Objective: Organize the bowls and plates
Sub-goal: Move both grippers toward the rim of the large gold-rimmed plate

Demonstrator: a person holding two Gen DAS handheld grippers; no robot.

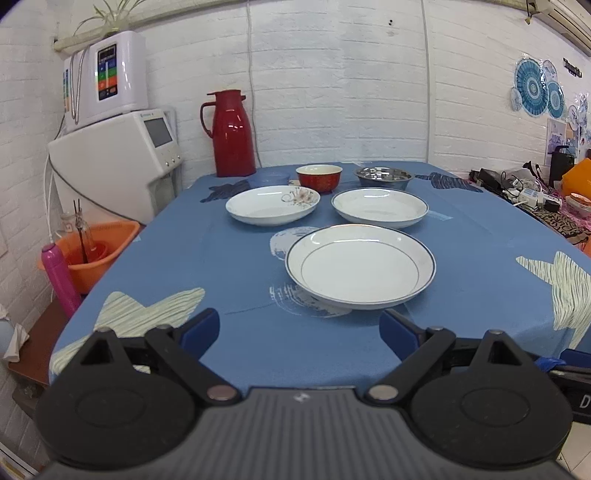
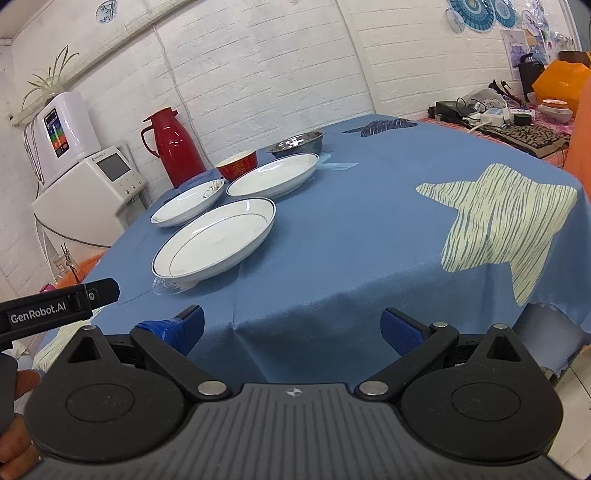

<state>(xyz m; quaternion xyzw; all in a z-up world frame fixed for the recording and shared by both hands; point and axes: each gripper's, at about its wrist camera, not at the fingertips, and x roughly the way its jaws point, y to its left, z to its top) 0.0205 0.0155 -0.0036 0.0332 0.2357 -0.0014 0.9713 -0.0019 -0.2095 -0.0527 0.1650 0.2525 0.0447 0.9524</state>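
The blue bowl (image 1: pixel 269 180) sits half hidden behind the flowered plate (image 1: pixel 272 205); the air conditioner (image 1: pixel 567 18) is cut off at the corner

Even, cool indoor light fills both fisheye views, bright enough to read every surface on the blue star-patterned tablecloth (image 1: pixel 229 258). Soft, short shadows sit beneath the nearest white blue-rimmed plate (image 1: pixel 360 266) toward 6 o'clock, suggesting overhead lighting. White glare spots mark the glossy red thermos jug (image 1: pixel 232 134) and streak the stainless steel bowl (image 2: pixel 297 143). The white brick wall (image 1: pixel 332 92) bows sharply, its mortar lines curving toward the frame edges, with dark vignetting in the corners at 10 and 2 o'clock. Clutter at 3 o'clock in the left wrist view is soft and smeared; the centre stays fairly sharp.
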